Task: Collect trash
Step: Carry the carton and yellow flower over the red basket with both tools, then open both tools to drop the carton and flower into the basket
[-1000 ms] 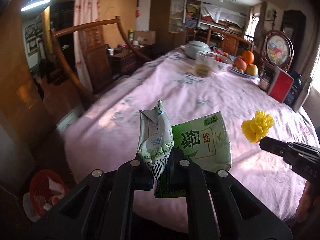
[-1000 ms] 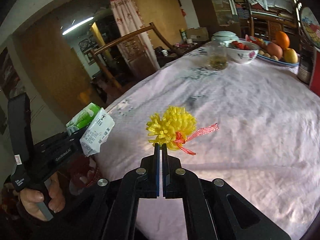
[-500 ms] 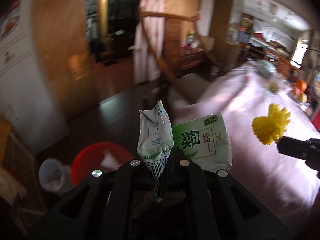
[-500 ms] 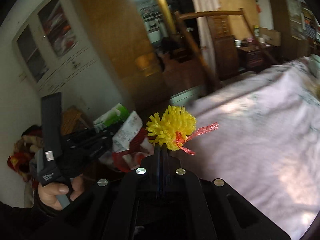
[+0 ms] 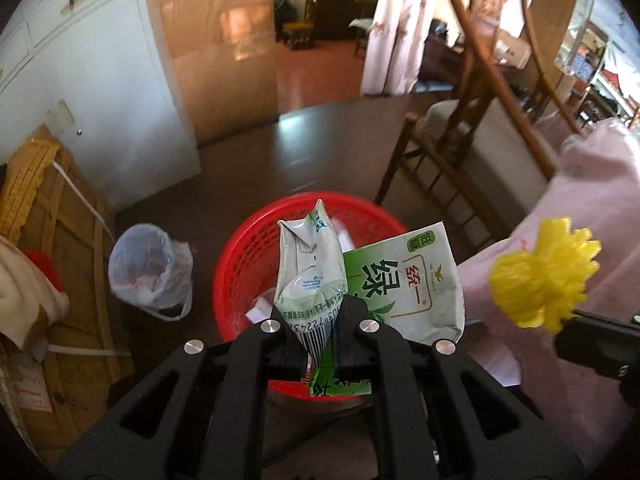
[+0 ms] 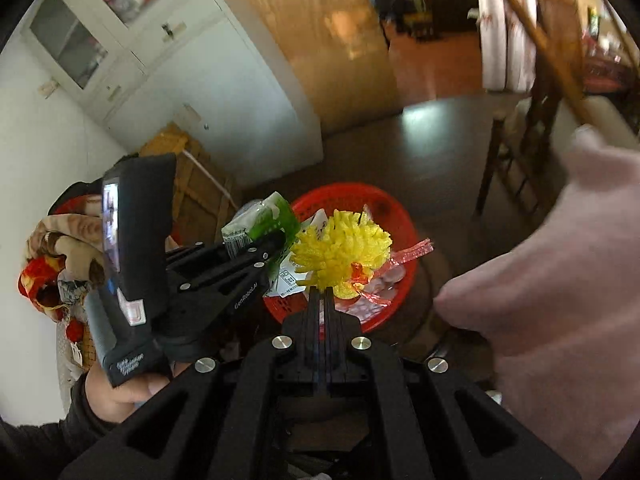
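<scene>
Behind red basket (image 5: 240,264), only left view shows bagged bin (image 5: 150,270).

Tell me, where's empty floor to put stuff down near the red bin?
Bare dark floor lies beyond the red bin, between the white cabinet and the wooden chair. A smaller strip separates the bin from the plastic bag. Left of the bag it's crowded with wooden boards. The bin already holds some trash.

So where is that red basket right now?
The red basket stands on the dark floor just ahead of both grippers, between the white plastic bag to its left and the wooden chair to its right.
</scene>
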`<state>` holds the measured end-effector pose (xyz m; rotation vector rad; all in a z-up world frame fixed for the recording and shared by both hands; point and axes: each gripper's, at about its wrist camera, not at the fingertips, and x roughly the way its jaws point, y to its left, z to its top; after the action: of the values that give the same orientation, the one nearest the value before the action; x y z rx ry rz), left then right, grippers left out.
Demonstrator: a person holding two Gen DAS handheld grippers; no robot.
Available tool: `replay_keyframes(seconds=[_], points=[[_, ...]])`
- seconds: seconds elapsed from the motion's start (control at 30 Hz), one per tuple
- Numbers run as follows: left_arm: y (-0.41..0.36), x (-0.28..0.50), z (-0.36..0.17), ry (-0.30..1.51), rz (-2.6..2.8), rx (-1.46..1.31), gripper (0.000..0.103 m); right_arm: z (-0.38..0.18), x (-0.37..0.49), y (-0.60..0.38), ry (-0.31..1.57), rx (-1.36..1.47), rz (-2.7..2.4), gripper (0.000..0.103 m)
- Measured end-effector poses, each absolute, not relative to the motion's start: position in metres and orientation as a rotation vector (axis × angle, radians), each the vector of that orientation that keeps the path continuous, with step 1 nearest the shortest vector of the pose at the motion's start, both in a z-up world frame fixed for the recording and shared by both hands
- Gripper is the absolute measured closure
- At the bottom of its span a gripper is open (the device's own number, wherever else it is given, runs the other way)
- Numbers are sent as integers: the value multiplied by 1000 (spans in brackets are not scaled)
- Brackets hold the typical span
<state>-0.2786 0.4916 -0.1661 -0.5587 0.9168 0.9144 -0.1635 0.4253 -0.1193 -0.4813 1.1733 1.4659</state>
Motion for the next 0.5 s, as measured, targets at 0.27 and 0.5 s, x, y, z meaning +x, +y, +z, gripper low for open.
replay_keyframes(seconds=[0.27,0.5], points=[[509,-282,-204,988,964,-612,94,-176,-171,461,1256,-554,1432,101],[513,-283,-218,1010,977,-656,94,-202,-174,479,1280,-566,1406,100]])
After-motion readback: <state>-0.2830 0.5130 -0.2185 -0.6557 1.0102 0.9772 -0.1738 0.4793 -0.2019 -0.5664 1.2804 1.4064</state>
